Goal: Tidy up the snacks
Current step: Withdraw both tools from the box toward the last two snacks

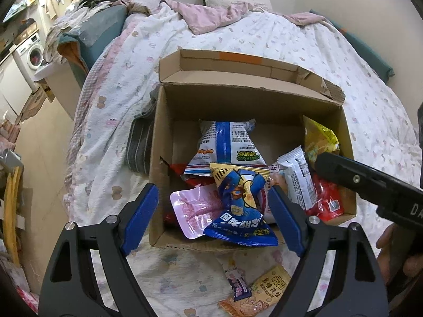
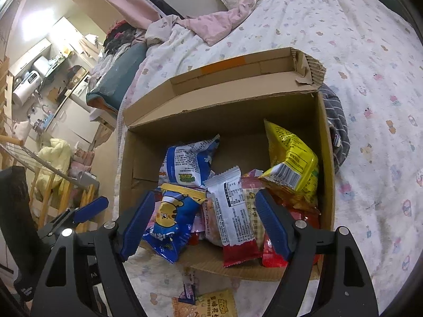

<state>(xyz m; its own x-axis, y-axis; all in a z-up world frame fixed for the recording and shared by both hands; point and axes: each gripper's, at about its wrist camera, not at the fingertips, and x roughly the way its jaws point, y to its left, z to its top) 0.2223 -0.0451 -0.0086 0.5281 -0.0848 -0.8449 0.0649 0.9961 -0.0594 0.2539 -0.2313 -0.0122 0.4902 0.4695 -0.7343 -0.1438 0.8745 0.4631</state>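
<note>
I see a brown cardboard box point(image 1: 158, 137) sitting on a bed point(image 1: 290, 42) with a flowery cover. The box is open at the top, and its lid flap point(image 1: 238, 71) stands up at the far side.

My left gripper point(image 1: 213, 219) hangs over the near edge of the box. Its blue fingers point(image 1: 141, 218) are spread wide apart and hold nothing. Between them, inside the box, lies a blue snack bag with a cartoon face point(image 1: 242, 206). It sticks out a little over the near edge of the box. Just to the left of it in the box is a pink packet point(image 1: 193, 208).

My right gripper point(image 2: 205, 224) also hangs over the near edge of the box. Its fingers point(image 2: 275, 227) are wide apart too, with nothing in them. Below them is a white and red wrapper point(image 2: 235, 216) in the box.

Farther back in the box is a white and blue bag point(image 2: 189, 161). A yellow bag point(image 2: 293, 163) leans against the right wall of the box.

Two snacks are not in the box. An orange packet point(image 1: 264, 293) and a small purple packet point(image 1: 238, 285) lie on the bed cover, just in front of the box.

A grey striped cloth point(image 2: 337, 129) lies on the bed, tucked against the side of the box.
</note>
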